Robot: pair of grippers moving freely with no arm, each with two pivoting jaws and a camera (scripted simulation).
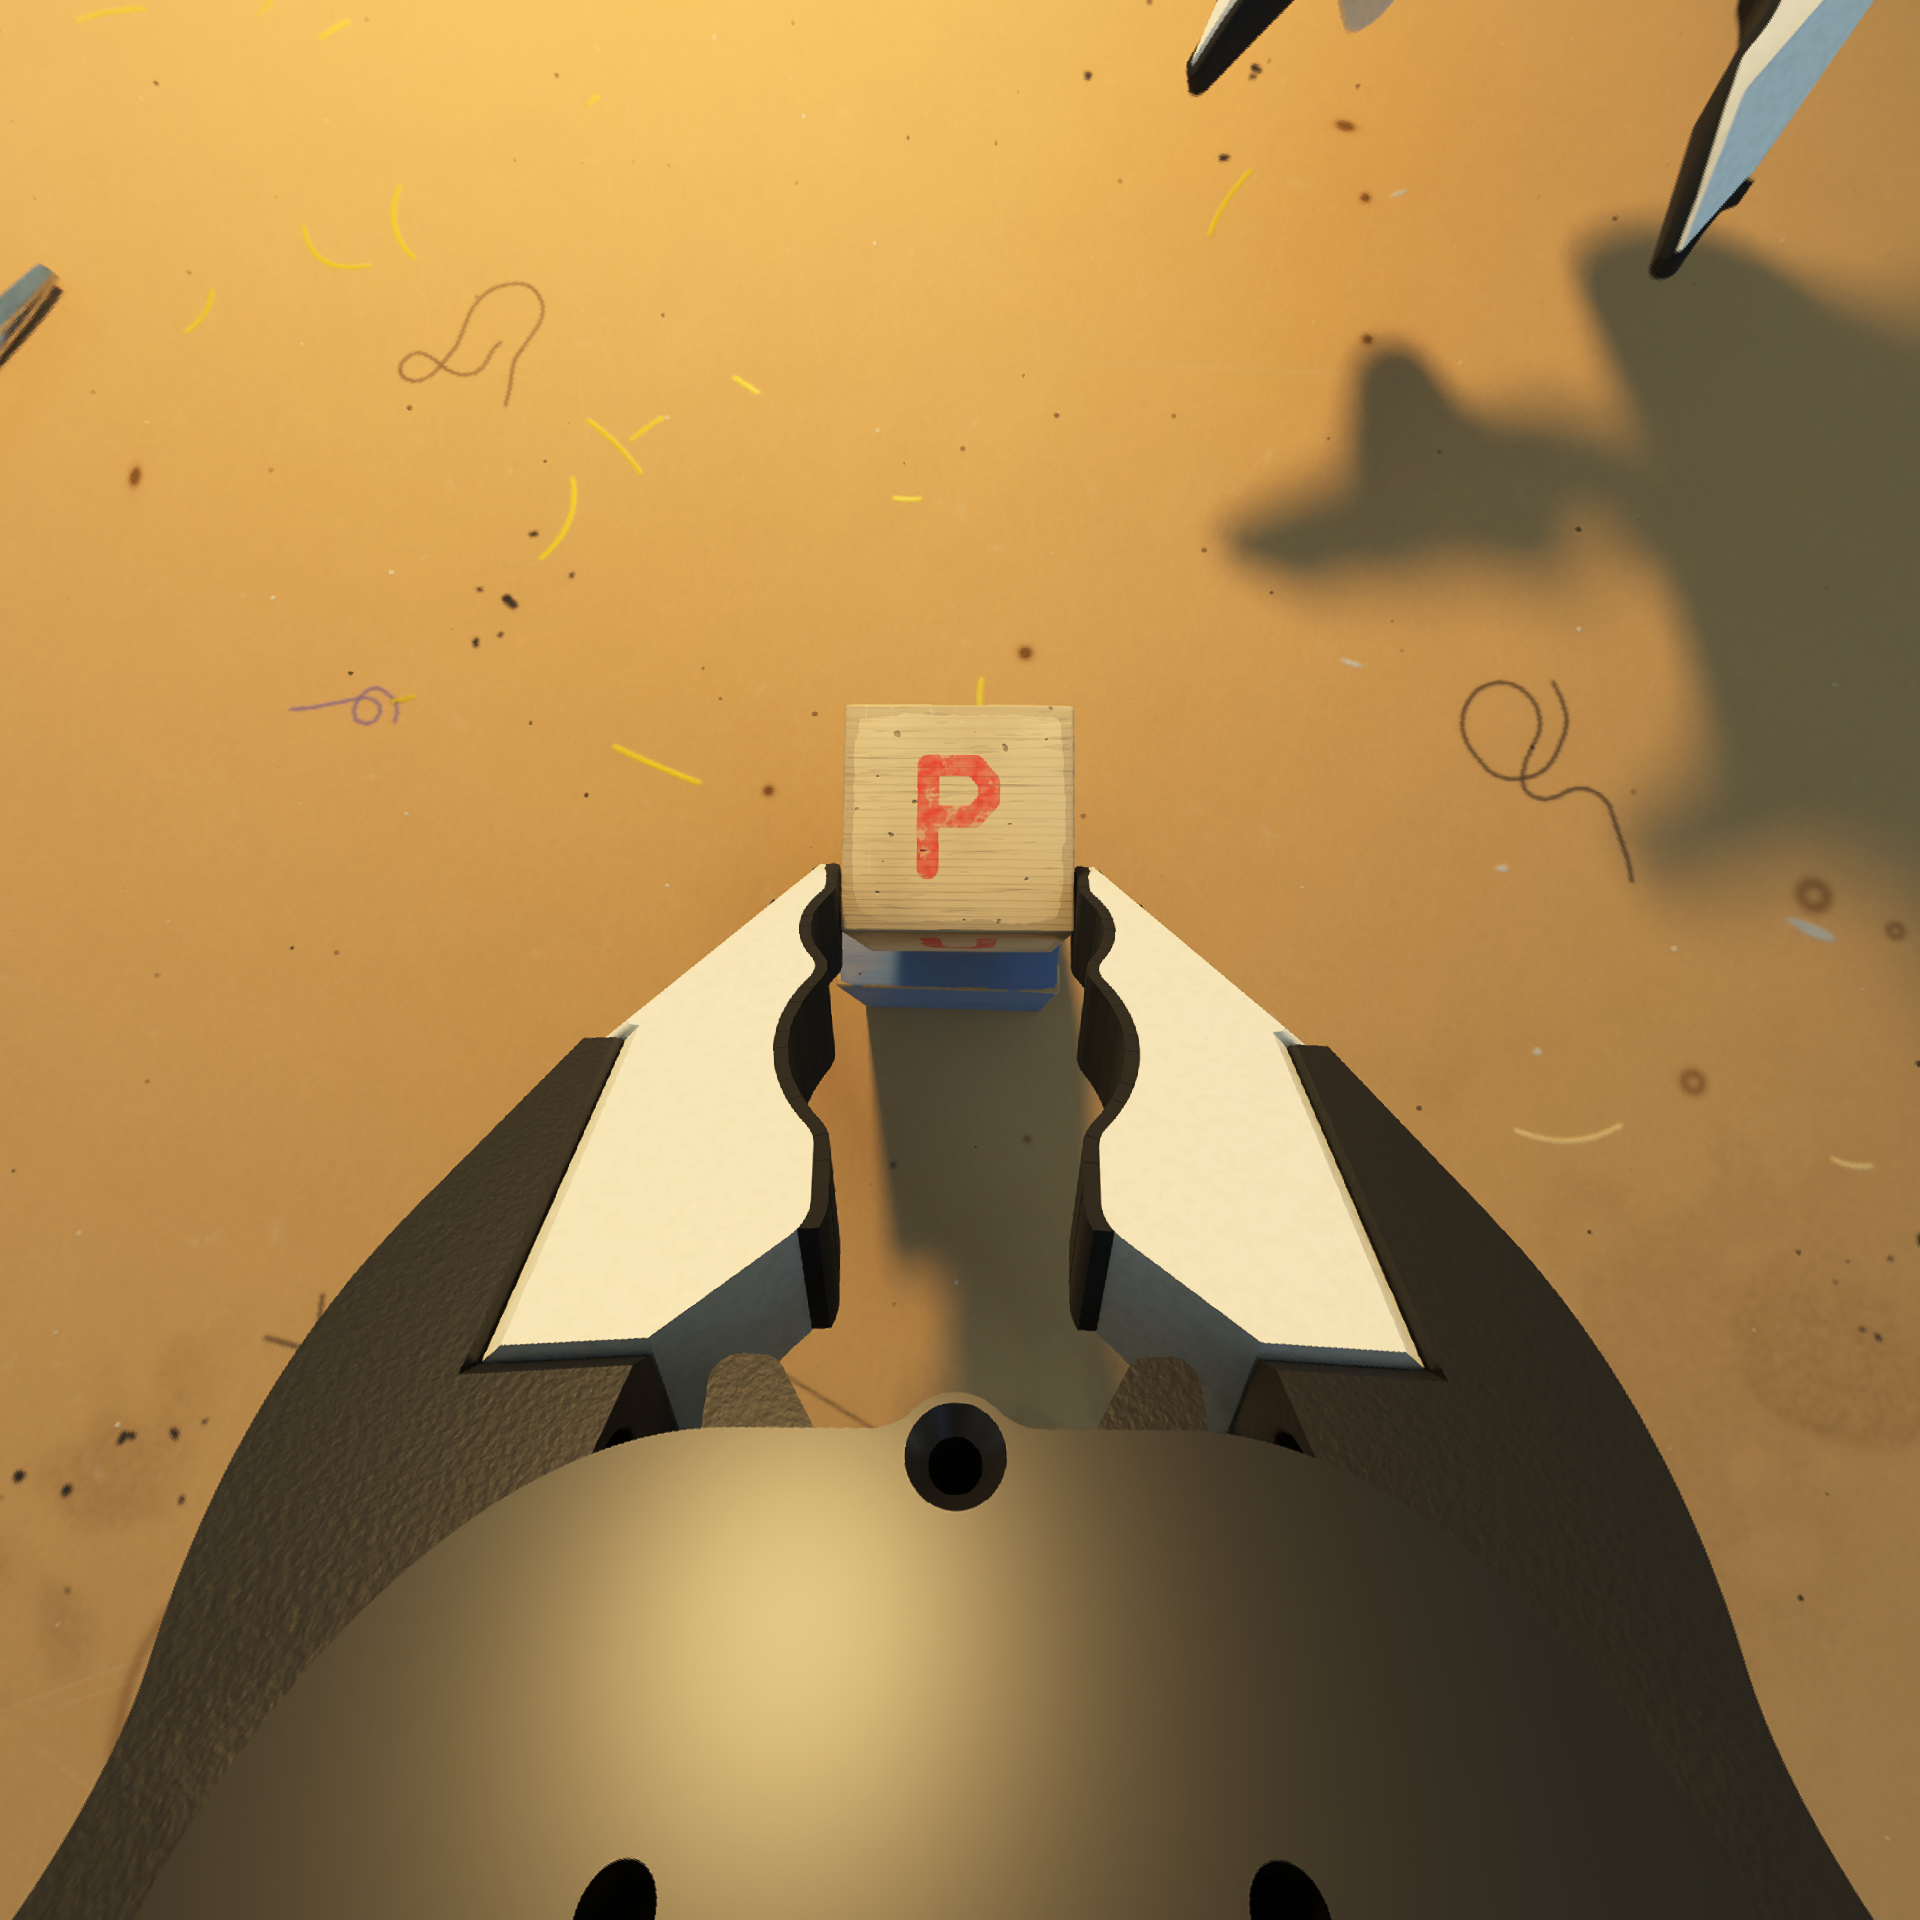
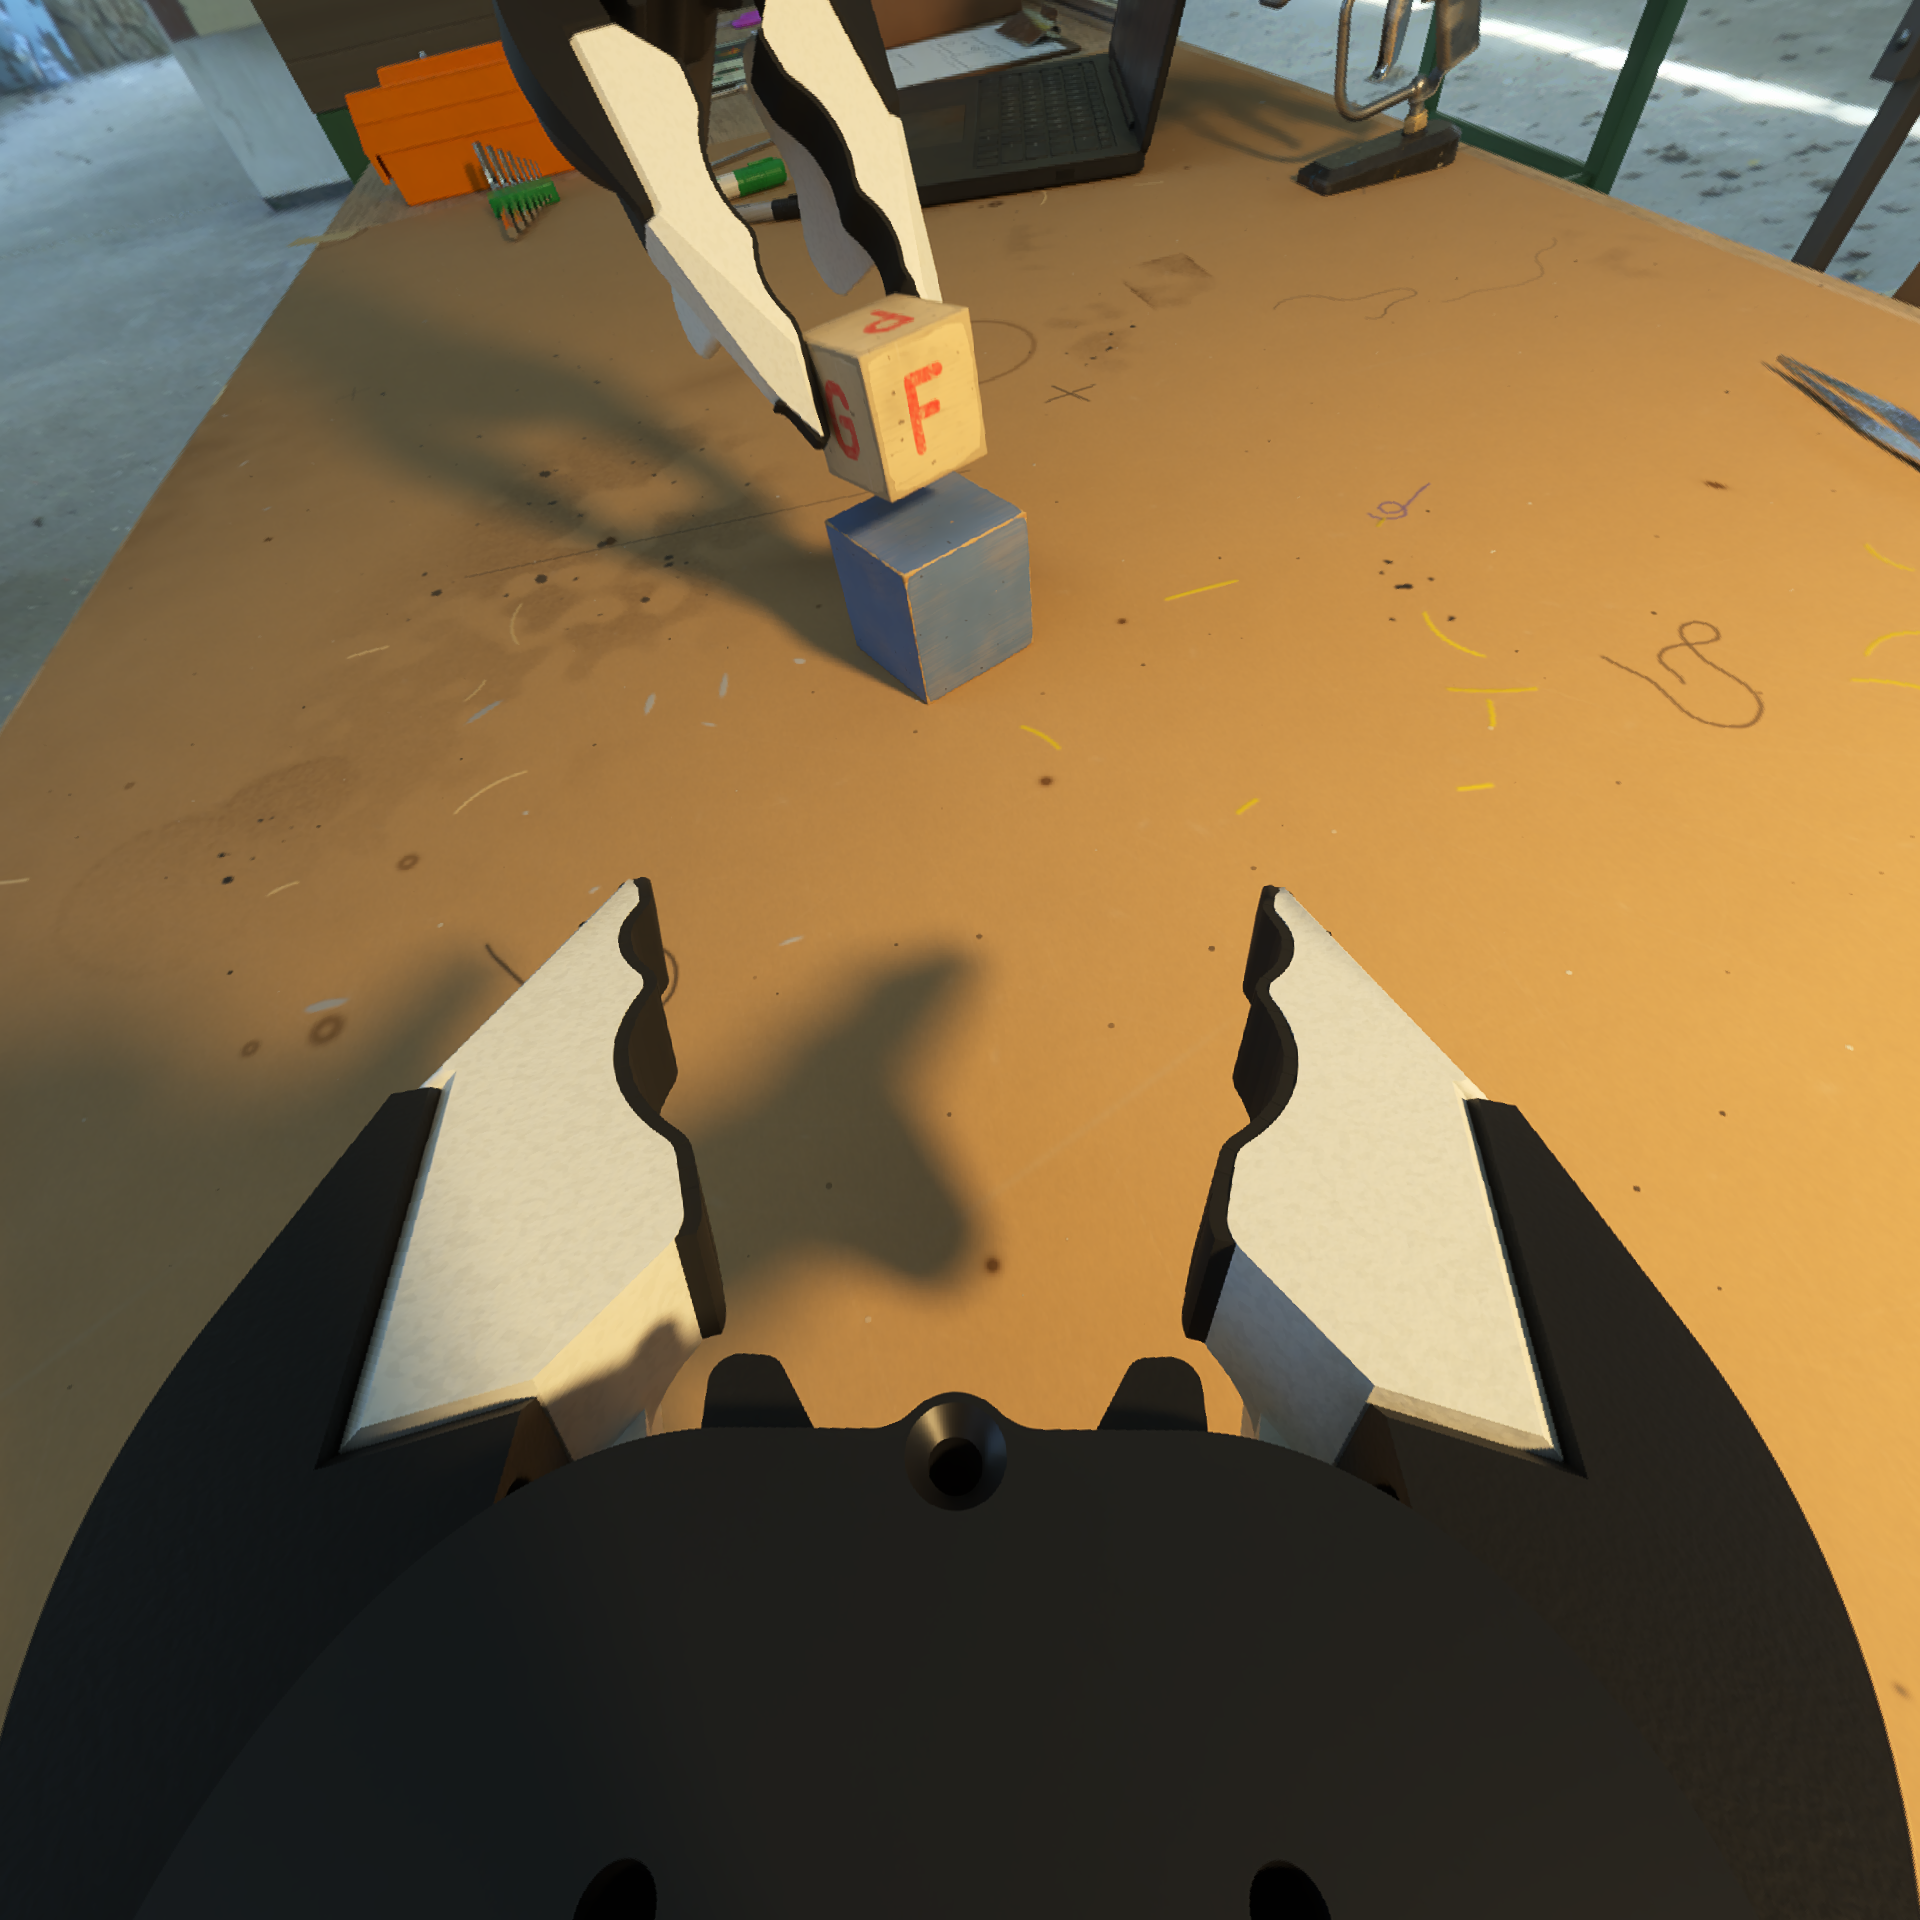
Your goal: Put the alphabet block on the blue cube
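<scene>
Over the brown desk [image 2: 1351, 935] we are squeezing the alphabet block [image 1: 957, 819] in our left hand-held gripper [image 1: 956, 914], lowering it onto the blue cube [image 2: 935, 587], and next we should let go gently while our right hand-held gripper [image 2: 954, 894] is waiting wide apart.

At the far end of the brown desk [image 2: 1351, 935] sits an open black laptop [image 2: 1039, 114]. To its left lie a green marker [image 2: 753, 177], a green-held row of hex keys [image 2: 516, 192] and an orange case [image 2: 447, 120]. A metal clamp on a dark base [image 2: 1387, 125] stands to the right. Scissors [image 2: 1860, 410] lie at the right edge.
</scene>
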